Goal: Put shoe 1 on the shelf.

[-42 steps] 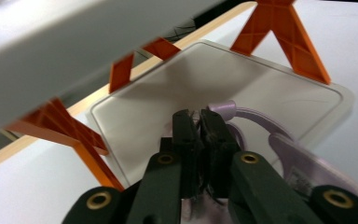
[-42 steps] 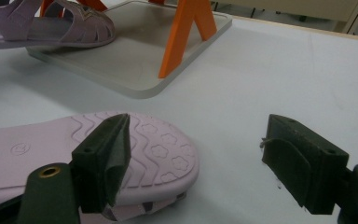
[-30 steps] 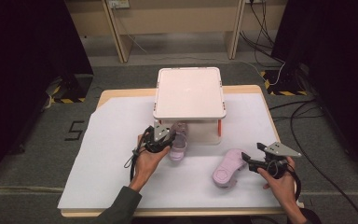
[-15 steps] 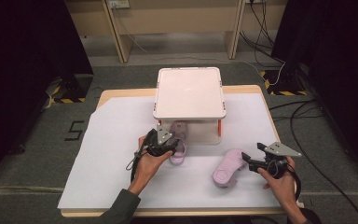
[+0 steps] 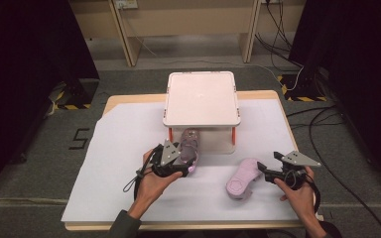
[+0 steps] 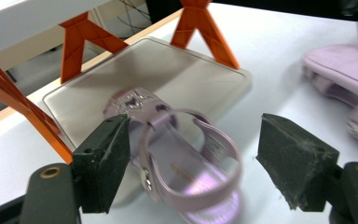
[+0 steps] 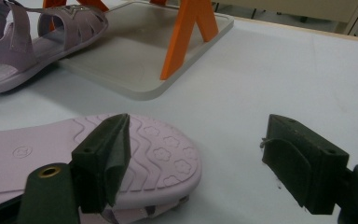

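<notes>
A lilac sandal [image 5: 189, 141] stands upright with its toe on the lower tray [image 6: 168, 70] of a small rack. My left gripper [image 5: 187, 163] is right behind it. In the left gripper view its jaws [image 6: 193, 149] have just been opening; the heel strap [image 6: 214, 140] lies between the pads without being pressed. A second lilac sandal [image 5: 243, 177] lies sole up on the white sheet. My right gripper [image 5: 264, 169] stands open at its end, and the patterned sole [image 7: 135, 154] runs in past the left pad.
The rack has a white top tray [image 5: 201, 96] on orange legs [image 7: 186, 32] and stands at the middle back of the table. A white sheet [image 5: 119, 148] covers the wooden tabletop. Cables run over the floor at the right.
The left gripper's jaws have let go of the upright sandal and drawn back a little toward the person. The sandal stays with its toe under the rack. The right hand has not moved.
</notes>
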The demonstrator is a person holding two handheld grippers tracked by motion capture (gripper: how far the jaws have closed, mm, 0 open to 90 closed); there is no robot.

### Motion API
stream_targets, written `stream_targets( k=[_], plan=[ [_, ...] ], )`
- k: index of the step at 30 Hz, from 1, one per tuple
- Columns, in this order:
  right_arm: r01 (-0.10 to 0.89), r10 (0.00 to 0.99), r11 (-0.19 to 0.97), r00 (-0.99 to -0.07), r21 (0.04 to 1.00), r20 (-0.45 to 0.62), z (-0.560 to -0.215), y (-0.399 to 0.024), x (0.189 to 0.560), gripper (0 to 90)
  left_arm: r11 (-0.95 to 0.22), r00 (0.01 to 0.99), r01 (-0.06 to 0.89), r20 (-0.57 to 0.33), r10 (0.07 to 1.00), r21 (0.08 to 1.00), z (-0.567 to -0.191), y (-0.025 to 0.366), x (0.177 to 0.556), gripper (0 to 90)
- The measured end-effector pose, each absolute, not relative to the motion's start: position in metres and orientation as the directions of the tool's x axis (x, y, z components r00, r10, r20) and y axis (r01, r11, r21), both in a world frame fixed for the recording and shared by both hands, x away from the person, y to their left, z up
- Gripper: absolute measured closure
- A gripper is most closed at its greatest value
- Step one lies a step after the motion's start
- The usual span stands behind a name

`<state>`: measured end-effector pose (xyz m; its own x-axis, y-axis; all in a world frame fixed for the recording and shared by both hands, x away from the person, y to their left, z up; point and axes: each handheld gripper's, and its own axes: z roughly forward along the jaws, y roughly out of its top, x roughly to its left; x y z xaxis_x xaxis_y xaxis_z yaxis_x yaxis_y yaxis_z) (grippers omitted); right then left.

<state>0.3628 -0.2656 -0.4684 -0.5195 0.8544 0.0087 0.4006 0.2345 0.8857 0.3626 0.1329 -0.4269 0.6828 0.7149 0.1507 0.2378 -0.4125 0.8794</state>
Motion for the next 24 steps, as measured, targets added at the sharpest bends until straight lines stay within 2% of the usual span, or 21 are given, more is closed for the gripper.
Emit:
stream_targets(
  k=[6, 12, 18, 24],
  plan=[
    [0.398, 0.853, 0.232, -0.521, 0.887, 0.011, -0.468, -0.265, 0.362, 24.0, -0.416, 0.683, 0.281, 0.125, 0.72, 0.865, -0.45, 0.148, 0.349, 21.5],
    [0.399, 0.853, 0.234, -0.522, 0.886, 0.01, -0.467, -0.263, 0.362, 24.0, -0.41, 0.682, 0.366, 0.059, 0.729, 0.836, -0.478, 0.151, 0.357, 21.5],
    [0.4, 0.853, 0.232, -0.521, 0.887, 0.011, -0.468, -0.264, 0.362, 24.0, -0.445, 0.68, 0.39, 0.073, 0.729, 0.806, -0.485, 0.144, 0.366, 22.3],
    [0.399, 0.853, 0.233, -0.522, 0.887, 0.011, -0.468, -0.264, 0.362, 24.0, -0.486, 0.702, 0.391, 0.088, 0.707, 0.782, -0.491, 0.136, 0.372, 28.4]
  ],
)
